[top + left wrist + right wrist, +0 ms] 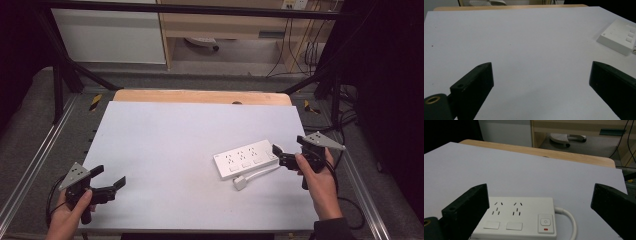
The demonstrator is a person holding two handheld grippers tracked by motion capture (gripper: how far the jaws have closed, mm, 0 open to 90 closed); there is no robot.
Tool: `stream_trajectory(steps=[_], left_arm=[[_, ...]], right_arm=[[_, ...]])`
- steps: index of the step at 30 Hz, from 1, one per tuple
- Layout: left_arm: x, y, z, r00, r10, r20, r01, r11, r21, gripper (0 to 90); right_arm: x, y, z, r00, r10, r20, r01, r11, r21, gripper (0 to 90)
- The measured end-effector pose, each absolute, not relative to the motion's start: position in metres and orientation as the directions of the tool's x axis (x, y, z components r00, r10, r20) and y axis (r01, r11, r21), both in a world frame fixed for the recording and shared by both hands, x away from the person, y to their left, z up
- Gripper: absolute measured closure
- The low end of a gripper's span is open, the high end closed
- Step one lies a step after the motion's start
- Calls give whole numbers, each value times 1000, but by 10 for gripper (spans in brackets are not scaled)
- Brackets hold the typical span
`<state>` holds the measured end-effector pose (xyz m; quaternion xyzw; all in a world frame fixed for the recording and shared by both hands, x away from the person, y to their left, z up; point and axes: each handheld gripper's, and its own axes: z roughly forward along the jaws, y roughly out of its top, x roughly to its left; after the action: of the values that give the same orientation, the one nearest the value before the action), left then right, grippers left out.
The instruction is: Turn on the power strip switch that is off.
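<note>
Flatly, white rect. plastic power strip (246,158), matte table (165,150)

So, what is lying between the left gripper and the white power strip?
Nothing: in the high view only bare table separates the left gripper from the power strip.

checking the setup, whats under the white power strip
The white power strip lies flat on the white tabletop, and its short cable and plug rest beside it. Whatever lies beneath its body is covered.
</note>
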<state>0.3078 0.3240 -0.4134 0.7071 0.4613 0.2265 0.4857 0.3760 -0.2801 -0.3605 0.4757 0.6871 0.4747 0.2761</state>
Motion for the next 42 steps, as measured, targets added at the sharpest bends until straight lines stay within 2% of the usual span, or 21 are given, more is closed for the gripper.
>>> stream_trajectory(steps=[28, 42], left_arm=[[308, 324, -414, 470, 874, -124, 432, -105, 896, 58], [307, 324, -414, 473, 873, -120, 434, -113, 894, 58]], right_arm=[[342, -300, -367, -380, 921, 84, 361, 64, 930, 21], [324, -308, -398, -365, 927, 86, 365, 57, 929, 27]])
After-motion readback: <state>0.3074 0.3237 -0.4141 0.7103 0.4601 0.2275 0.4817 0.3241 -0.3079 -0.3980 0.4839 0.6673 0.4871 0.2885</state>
